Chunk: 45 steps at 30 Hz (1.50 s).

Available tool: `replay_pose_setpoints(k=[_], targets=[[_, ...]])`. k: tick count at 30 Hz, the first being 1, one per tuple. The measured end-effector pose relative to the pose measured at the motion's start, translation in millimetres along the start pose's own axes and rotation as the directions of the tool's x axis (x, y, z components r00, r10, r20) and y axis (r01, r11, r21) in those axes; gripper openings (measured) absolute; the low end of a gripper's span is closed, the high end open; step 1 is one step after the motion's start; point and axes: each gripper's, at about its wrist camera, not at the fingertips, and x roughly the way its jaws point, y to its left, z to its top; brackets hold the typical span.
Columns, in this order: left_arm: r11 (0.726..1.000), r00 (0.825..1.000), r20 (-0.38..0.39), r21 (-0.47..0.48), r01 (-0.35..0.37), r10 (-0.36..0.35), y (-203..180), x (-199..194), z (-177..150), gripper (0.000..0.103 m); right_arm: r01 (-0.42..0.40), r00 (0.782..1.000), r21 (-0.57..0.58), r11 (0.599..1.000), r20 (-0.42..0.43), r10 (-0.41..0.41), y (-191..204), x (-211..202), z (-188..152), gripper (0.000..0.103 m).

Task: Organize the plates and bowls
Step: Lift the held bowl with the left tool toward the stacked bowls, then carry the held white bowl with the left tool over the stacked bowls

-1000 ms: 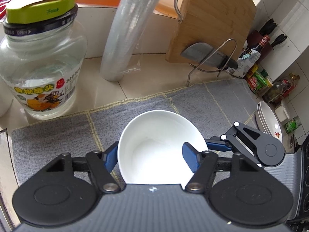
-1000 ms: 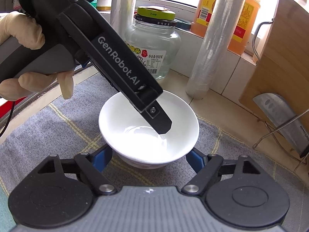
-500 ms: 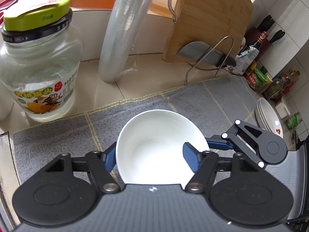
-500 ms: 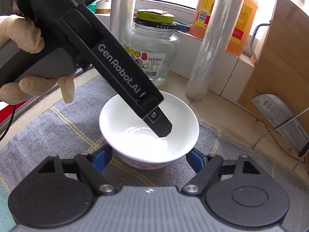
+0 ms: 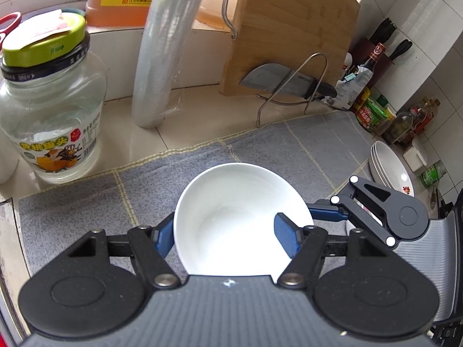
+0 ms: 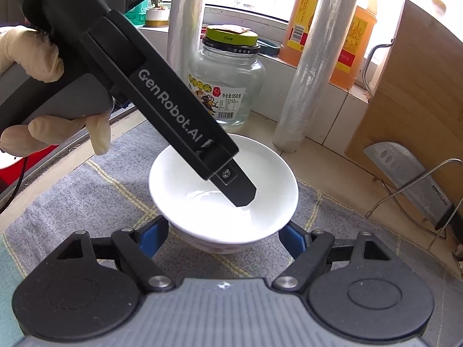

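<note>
Left wrist view, read from 9 o'clock to 3 o'clock: a glass jar [image 5: 55,115] with a green lid stands at 10 o'clock on the counter. A roll of clear film [image 5: 162,57] stands upright at 11 o'clock, and a wooden cutting board [image 5: 289,29] leans at 1 o'clock with a cleaver [image 5: 277,81] in the wire rack in front of it. A stack of plates [image 5: 390,167] sits at 3 o'clock, at the far edge of the grey cloth [image 5: 289,150]. The white bowl [image 5: 231,217] is at centre, over the cloth. The left gripper [image 5: 225,231] is set narrow and clamps the bowl. One blue pad lies against the outer wall at 9 o'clock. The other pad sits inside the bowl at 3 o'clock. Right wrist view: a gloved hand [image 6: 34,57] at 10 o'clock carries the left gripper, and its visible finger reaches down into the bowl and ends near the bottom. The second finger is hidden behind it. The right gripper [image 6: 224,231] is also set narrow. Its two blue pads touch the bowl's lower body, one at 9 o'clock and one at 3 o'clock, so the bowl is held between them. Whether the bowl's foot touches the cloth cannot be determined.
</note>
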Motion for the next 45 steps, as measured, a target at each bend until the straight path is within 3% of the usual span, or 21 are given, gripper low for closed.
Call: replay_pose_setpoints(k=[15, 29, 45], targets=[[0.996, 1.000, 0.022, 0.085, -0.015, 0.013, -58, -29, -12, 0.069, 0.022, 0.999, 0.023, 1.000, 0.037, -0.023, 1, -58, -18, 0.086], [0.994, 1.000, 0.003, 0.109, -0.025, 0.025, -104, -34, -22, 0.069, 0.025, 0.999, 0.029, 0.999, 0.046, -0.026, -4, -100, -41, 0.086], [0.975, 0.999, 0.008, 0.216, 0.048, -0.052, -194, 2, 12, 0.069, 0.151, 0.986, 0.088, 0.985, 0.053, -0.156, -66, -154, -81, 0.086]])
